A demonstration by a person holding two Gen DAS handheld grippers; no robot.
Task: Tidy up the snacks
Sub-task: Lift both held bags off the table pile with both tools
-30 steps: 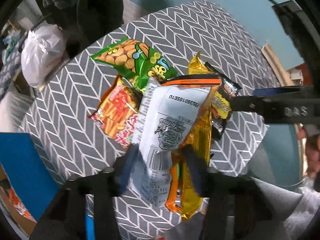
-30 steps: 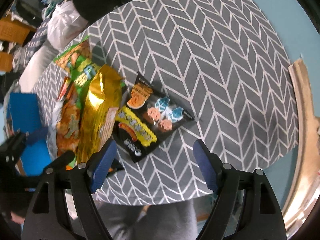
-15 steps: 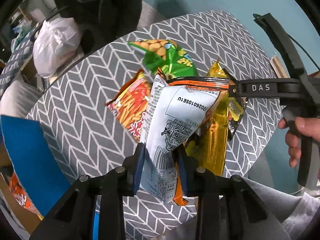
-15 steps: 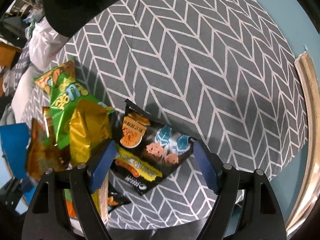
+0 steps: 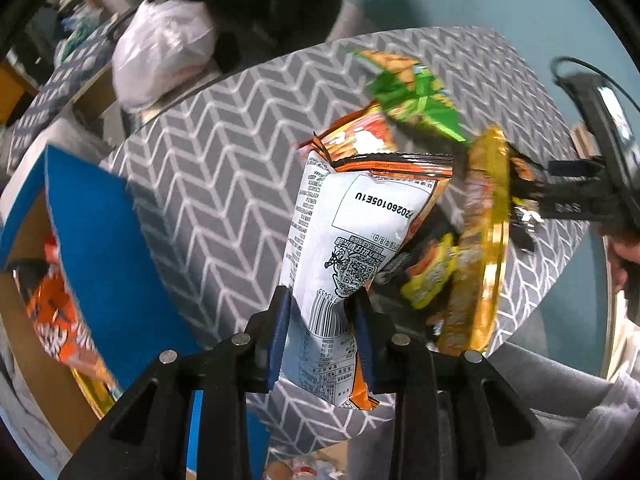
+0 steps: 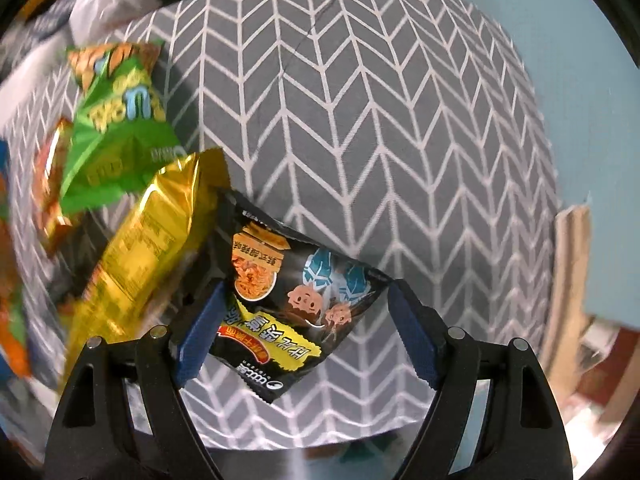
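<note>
My left gripper (image 5: pixel 320 320) is shut on a white and orange snack bag (image 5: pixel 360 240) and holds it above the grey chevron table (image 5: pixel 208 184). On the table lie a green bag (image 5: pixel 416 96), a red-orange bag (image 5: pixel 360 136), a gold bag (image 5: pixel 480 240) and a black bag (image 5: pixel 424 268). My right gripper (image 6: pixel 308 336) is open, its fingers either side of the black bag (image 6: pixel 292 300). The gold bag (image 6: pixel 148 240) and green bag (image 6: pixel 116 124) lie to its left.
A blue-sided box (image 5: pixel 100 248) stands left of the table and holds an orange snack bag (image 5: pixel 60 316). A white plastic bag (image 5: pixel 164 52) sits beyond the table's far edge. A wooden board (image 6: pixel 572 256) leans at the right. The right gripper's body (image 5: pixel 580 200) shows at right.
My left gripper has lifted the white and orange bag and swung left, bringing the blue box into view. My right gripper has moved in around the black bag.
</note>
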